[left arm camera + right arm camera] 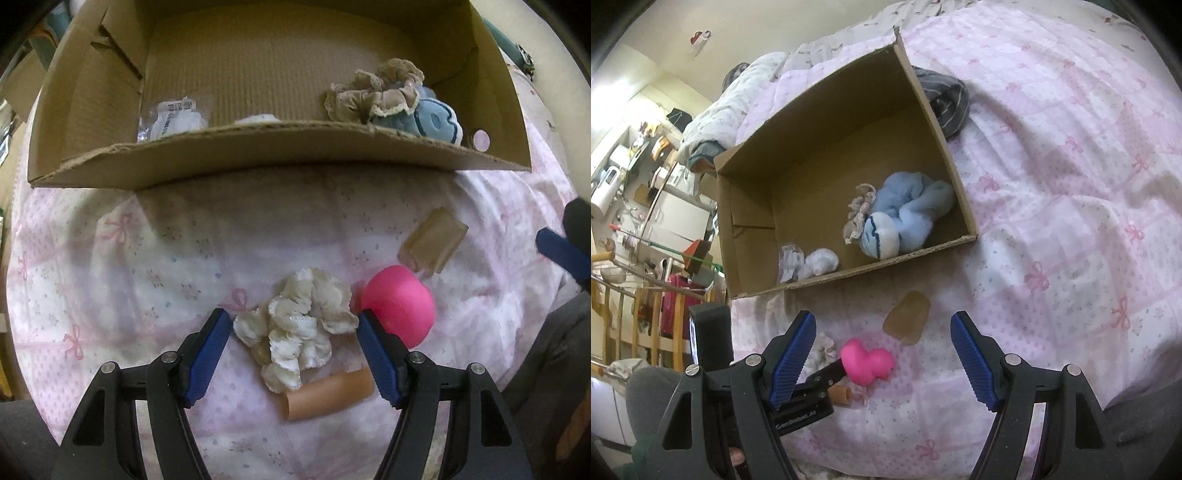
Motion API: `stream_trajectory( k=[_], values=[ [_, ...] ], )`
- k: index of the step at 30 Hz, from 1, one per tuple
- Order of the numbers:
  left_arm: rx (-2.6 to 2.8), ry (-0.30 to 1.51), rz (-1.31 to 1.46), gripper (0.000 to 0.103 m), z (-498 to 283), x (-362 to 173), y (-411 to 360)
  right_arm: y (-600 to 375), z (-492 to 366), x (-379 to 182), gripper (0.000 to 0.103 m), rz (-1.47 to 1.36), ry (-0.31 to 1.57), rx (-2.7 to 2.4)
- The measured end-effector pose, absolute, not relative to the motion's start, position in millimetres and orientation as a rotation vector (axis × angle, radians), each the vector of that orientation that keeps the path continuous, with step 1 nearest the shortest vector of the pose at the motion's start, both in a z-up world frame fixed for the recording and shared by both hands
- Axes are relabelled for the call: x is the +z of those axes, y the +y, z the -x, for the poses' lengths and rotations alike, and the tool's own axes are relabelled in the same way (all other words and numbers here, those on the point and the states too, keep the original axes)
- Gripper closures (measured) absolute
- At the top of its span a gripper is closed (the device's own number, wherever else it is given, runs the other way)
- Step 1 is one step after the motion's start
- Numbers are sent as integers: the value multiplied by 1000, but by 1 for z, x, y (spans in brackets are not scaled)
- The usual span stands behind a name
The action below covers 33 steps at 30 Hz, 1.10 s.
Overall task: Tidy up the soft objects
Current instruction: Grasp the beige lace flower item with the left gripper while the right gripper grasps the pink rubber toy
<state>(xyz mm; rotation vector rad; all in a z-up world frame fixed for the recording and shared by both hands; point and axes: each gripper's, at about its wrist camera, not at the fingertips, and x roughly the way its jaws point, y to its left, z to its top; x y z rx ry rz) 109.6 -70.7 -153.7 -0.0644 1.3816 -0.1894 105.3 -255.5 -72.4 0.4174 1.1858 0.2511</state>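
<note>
the left gripper [293, 334] is wide open around the white scrunchie [299, 332] on the bed. the right gripper [882, 345] hangs open, holding nothing. a bad squeeze could bump the pink toy [399, 308] away.

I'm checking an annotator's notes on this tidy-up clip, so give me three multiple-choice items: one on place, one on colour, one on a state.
1. Where is the blue plush toy?
A. inside the cardboard box
B. on the quilt
C. in a gripper

2. What colour is the scrunchie between the left gripper's fingers?
A. pink
B. cream
C. blue

3. How is the right gripper?
A. shut on the pink toy
B. shut on nothing
C. open

Key: 1 A, it lies against the box's right wall; 2 B, pale ruffles; 3 C, fingers stand wide apart, empty.
</note>
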Motion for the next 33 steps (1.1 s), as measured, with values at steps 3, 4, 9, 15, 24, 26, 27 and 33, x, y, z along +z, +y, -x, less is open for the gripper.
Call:
stream_trajectory(
  k=[3,4,9,15,24,26,27,33],
  values=[
    [-180,1384,85,45,-110,-153,-65,-253,-107,-76,23,-418,1200,255],
    [-171,1390,86,50,-110,-153,-64,-253,-108,-77,23,-419,1203,254],
    [-162,1410,66,74,-108,-156,-57,-248,-110,-82,23,-432,1217,278],
    [-112,1403,125,85,-110,-149,-36,-237,-113,-91,23,-431,1259,305],
    [10,1263,290,85,-94,-96,18,-220,-116,-117,23,-459,1360,372],
    [26,1259,309,85,-87,-90,29,-218,-117,-122,23,-447,1378,360],
    [29,1261,313,85,-84,-86,36,-216,-118,-124,23,-444,1386,355],
    [34,1270,302,85,-88,-89,21,-200,-118,-139,23,-372,1442,360]
  ],
)
